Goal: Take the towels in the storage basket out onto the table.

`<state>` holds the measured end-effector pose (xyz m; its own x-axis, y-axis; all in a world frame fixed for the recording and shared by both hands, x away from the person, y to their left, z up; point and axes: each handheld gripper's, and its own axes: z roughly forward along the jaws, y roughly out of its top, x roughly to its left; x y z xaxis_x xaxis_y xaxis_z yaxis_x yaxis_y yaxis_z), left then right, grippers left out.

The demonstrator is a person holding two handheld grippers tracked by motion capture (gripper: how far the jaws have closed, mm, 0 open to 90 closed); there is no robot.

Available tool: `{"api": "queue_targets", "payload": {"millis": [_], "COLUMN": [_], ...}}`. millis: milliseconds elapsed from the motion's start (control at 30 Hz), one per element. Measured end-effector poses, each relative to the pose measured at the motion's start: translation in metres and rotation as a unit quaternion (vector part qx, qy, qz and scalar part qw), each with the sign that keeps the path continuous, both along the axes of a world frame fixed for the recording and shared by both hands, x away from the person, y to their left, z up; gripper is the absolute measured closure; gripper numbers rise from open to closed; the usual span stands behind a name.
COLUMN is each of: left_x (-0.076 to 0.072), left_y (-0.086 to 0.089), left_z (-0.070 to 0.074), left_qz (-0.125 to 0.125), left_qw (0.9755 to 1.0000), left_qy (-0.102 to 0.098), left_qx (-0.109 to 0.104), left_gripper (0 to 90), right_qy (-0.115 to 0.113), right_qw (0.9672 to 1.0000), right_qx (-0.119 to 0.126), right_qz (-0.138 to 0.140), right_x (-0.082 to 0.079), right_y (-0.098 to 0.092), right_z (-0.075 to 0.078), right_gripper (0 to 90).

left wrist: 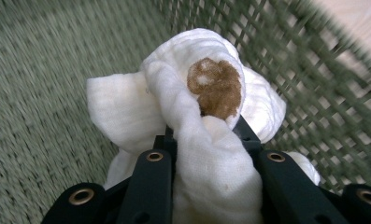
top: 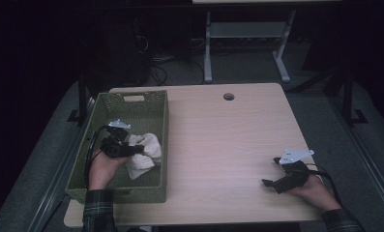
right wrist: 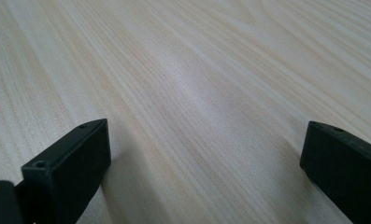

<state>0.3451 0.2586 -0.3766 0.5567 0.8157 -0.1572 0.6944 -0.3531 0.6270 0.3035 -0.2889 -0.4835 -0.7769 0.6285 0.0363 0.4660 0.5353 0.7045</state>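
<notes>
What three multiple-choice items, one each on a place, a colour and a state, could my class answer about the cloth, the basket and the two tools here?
1. Where is the white cloth?
A. on the bare table
B. in the basket
C. on the floor

2. What colour is the basket?
A. green
B. red
C. blue

3. How is the right tool?
A. shut on a cloth
B. holding a cup
C. open, holding nothing

Answers:
1 B: the left tool grips the cloth over the basket's woven bottom.
2 A: its walls look olive green.
3 C: its jaws stand apart over the bare table.
</notes>
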Motion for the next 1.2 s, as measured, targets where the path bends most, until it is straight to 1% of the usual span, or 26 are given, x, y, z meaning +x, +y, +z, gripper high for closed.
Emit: {"api": "queue_targets", "payload": {"millis": [33, 67, 133, 167, 200, 233, 267, 300, 500, 533, 567, 667, 700, 733, 767, 800, 833, 867, 900, 933, 967, 1000, 1067, 1100, 1167, 1200], "left_x": [0.0, -0.001, -0.002, -0.002, -0.004, -0.004, -0.005, -0.006, -0.008, -0.008, -0.01, -0.012, -0.013, -0.013, -0.013, -0.014, -0.014, -0.014, -0.014, -0.014, -0.014, -0.014, -0.015, -0.015, -0.016, -0.017], "left_y": [0.0, 0.001, 0.002, 0.002, 0.002, 0.002, 0.003, 0.003, 0.002, 0.002, 0.001, -0.001, -0.001, -0.001, -0.001, -0.002, -0.002, -0.003, -0.003, -0.003, -0.004, -0.004, -0.005, -0.005, -0.01, -0.012], "left_z": [0.0, 0.005, 0.009, 0.009, 0.013, 0.013, 0.017, 0.019, 0.032, 0.032, 0.037, 0.045, 0.048, 0.051, 0.051, 0.056, 0.056, 0.062, 0.062, 0.064, 0.067, 0.073, 0.078, 0.078, 0.084, 0.087], "left_qz": [0.0, 0.001, 0.0, 0.0, 0.002, 0.002, 0.0, -0.001, -0.004, -0.004, -0.004, -0.007, -0.011, -0.012, -0.012, -0.015, -0.015, -0.017, -0.017, -0.019, -0.018, -0.022, -0.025, -0.025, -0.033, -0.037], "left_qw": [1.0, 0.9999, 0.9996, 0.9996, 0.9991, 0.9991, 0.9986, 0.9983, 0.9961, 0.9961, 0.9947, 0.9921, 0.9914, 0.9906, 0.9906, 0.9892, 0.9892, 0.9871, 0.9871, 0.9863, 0.9852, 0.9834, 0.9811, 0.9811, 0.9777, 0.9773], "left_qy": [0.0, -0.013, -0.024, -0.024, -0.032, -0.032, -0.039, -0.043, -0.066, -0.066, -0.078, -0.098, -0.104, -0.108, -0.108, -0.117, -0.117, -0.128, -0.128, -0.131, -0.136, -0.144, -0.153, -0.153, -0.163, -0.165], "left_qx": [0.0, -0.009, -0.016, -0.016, -0.027, -0.027, -0.036, -0.04, -0.058, -0.058, -0.067, -0.078, -0.079, -0.083, -0.083, -0.087, -0.087, -0.095, -0.095, -0.098, -0.102, -0.107, -0.116, -0.116, -0.128, -0.127], "left_gripper": [73.4, 73.5, 73.5, 73.5, 73.5, 73.5, 73.5, 73.5, 73.9, 73.9, 73.9, 73.9, 73.9, 73.9, 73.9, 73.9, 73.9, 73.9, 73.9, 73.9, 73.9, 73.9, 74.0, 74.0, 74.0, 74.0], "right_qy": [0.0, 0.0, 0.0, 0.0, 0.0, 0.0, -0.001, 0.0, 0.0, 0.0, -0.001, 0.0, 0.0, 0.0, 0.0, -0.001, -0.001, -0.001, -0.001, -0.001, -0.001, -0.001, 0.0, 0.0, 0.0, 0.0], "right_qw": [1.0, 1.0, 1.0, 1.0, 1.0, 1.0, 1.0, 1.0, 1.0, 1.0, 1.0, 1.0, 1.0, 1.0, 1.0, 1.0, 1.0, 1.0, 1.0, 1.0, 1.0, 1.0, 1.0, 1.0, 1.0, 1.0], "right_qx": [0.0, 0.0, 0.0, 0.0, 0.0, 0.0, 0.0, 0.0, 0.0, 0.0, 0.0, 0.0, 0.0, 0.0, 0.0, 0.0, 0.0, 0.0, 0.0, 0.0, 0.0, 0.0, 0.001, 0.001, 0.001, 0.001], "right_qz": [0.0, 0.0, 0.0, 0.0, 0.0, 0.0, 0.001, 0.0, 0.0, 0.0, 0.001, 0.001, 0.001, 0.001, 0.001, 0.001, 0.001, 0.001, 0.001, 0.001, 0.001, 0.001, 0.0, 0.0, 0.0, 0.0], "right_x": [0.0, 0.0, 0.0, 0.0, 0.0, 0.0, 0.0, 0.0, 0.0, 0.0, 0.0, 0.0, 0.0, 0.0, 0.0, 0.0, 0.0, 0.0, 0.0, 0.0, 0.0, 0.0, 0.0, 0.0, 0.0, 0.0], "right_y": [0.0, 0.0, 0.0, 0.0, 0.0, 0.0, 0.0, 0.0, 0.0, 0.0, 0.0, 0.0, 0.0, 0.0, 0.0, 0.0, 0.0, 0.0, 0.0, 0.0, 0.0, 0.0, 0.0, 0.0, 0.0, 0.0], "right_z": [0.0, 0.0, 0.0, 0.0, 0.0, 0.0, 0.0, 0.0, 0.0, 0.0, 0.0, 0.0, 0.0, 0.0, 0.0, 0.0, 0.0, 0.0, 0.0, 0.0, 0.0, 0.0, 0.0, 0.0, 0.0, 0.0], "right_gripper": [1.5, 1.5, 1.5, 1.5, 1.5, 1.5, 1.5, 1.5, 1.5, 1.5, 1.5, 1.5, 1.5, 1.5, 1.5, 1.5, 1.5, 1.5, 1.5, 1.5, 1.5, 1.5, 1.5, 1.5, 1.5, 1.5]}}
